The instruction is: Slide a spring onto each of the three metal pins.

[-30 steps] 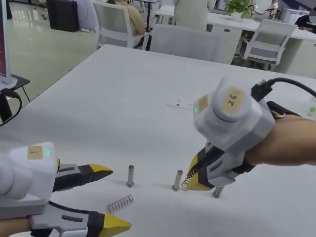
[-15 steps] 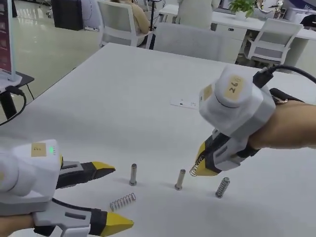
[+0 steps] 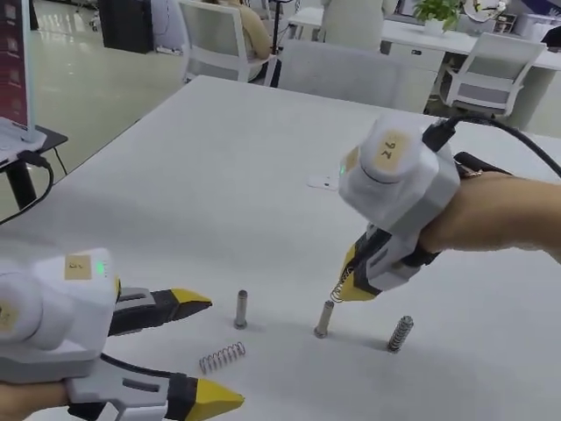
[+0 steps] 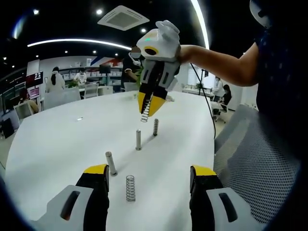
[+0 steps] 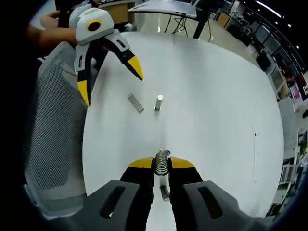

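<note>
Left tool: jaws apart. Loose spring lies on bench just ahead, between them. Right tool: clamped on second spring, middle pin just below its tips. Springs judged light, squashy, roll-prone; grip mid-coil, gently.

The table was smooth, matt white. The pins were dull grey metal. The spring was bright coiled metal wire. The left gripper and the right gripper had softly glossy white plastic shells and jaws of black plastic tipped yellow

Spring in right gripper above pin
</note>
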Tool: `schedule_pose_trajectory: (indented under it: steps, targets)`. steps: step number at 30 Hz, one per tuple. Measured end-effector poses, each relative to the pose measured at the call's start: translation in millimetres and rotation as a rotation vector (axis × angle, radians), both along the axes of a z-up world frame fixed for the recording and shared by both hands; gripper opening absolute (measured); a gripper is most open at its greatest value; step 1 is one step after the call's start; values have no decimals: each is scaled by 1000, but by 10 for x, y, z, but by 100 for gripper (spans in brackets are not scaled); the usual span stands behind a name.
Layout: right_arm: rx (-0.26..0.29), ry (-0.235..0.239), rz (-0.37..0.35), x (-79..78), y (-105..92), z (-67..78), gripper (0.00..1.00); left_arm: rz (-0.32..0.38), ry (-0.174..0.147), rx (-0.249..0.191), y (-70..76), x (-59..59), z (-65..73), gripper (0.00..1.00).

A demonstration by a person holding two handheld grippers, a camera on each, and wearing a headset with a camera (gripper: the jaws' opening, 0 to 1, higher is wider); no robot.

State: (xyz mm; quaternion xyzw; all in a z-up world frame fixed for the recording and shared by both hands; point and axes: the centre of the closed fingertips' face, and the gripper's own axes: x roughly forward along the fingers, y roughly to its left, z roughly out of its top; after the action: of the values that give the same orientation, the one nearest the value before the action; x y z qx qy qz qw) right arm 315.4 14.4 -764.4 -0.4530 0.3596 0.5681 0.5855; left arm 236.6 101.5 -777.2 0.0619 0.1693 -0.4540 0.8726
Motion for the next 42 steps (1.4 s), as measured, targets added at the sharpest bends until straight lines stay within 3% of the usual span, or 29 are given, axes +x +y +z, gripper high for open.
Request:
schedule_pose_trajectory:
  steps: [42]
  targets:
    - [-84, 38, -3, 126, 9, -374, 9, 2, 13, -2, 17, -14, -42, 61]
